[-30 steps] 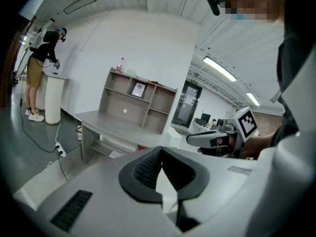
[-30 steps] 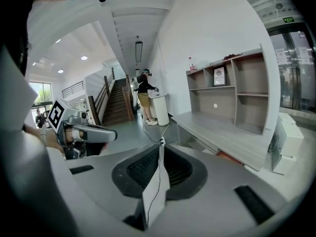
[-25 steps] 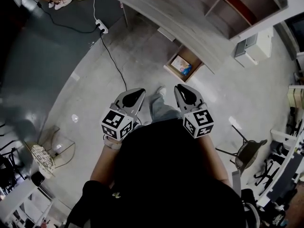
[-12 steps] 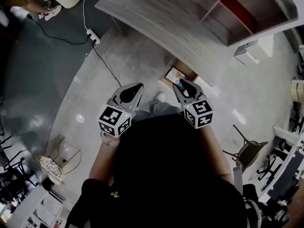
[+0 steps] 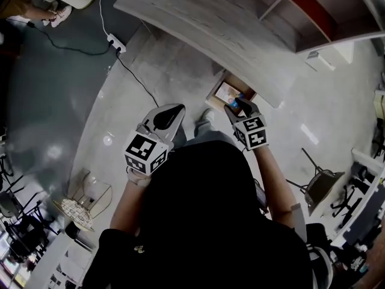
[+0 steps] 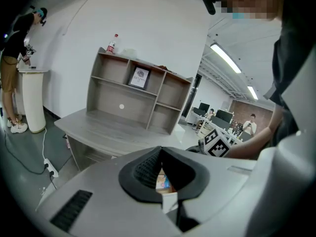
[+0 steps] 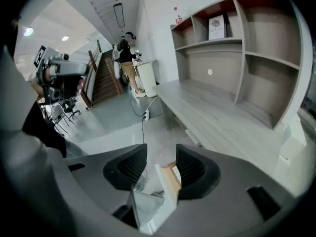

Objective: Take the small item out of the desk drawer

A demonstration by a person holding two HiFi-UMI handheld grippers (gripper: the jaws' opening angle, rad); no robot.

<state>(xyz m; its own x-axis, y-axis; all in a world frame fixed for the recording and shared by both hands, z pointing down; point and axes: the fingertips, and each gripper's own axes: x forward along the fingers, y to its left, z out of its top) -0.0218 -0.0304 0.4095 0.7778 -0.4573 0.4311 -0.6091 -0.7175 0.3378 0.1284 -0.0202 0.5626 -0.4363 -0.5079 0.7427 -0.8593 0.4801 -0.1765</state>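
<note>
Under the grey wooden desk [image 5: 204,26] a drawer [image 5: 218,89] stands pulled out, with a light printed sheet and a small blue item [image 5: 236,103] in it. My right gripper [image 5: 241,108] reaches over the drawer's near end, just above the blue item. Its jaws are opening and nothing lies between them; in the right gripper view [image 7: 160,164] the drawer's rim [image 7: 169,177] shows through the gap. My left gripper [image 5: 166,118] hangs back over the floor, left of the drawer, shut and empty, and the left gripper view [image 6: 161,151] looks through its jaws at the drawer [image 6: 163,183].
A hutch with open shelves [image 5: 313,14] stands on the desk. A power strip [image 5: 114,41] and black cable [image 5: 135,77] lie on the floor at the left. A chair [image 5: 319,191] stands at the right, a wire basket [image 5: 75,211] at the lower left. Another person's feet [image 5: 45,14] are at the top left.
My right gripper has moved forward from beside the body to over the open drawer, and its jaws have parted. The left gripper has stayed about where it was.
</note>
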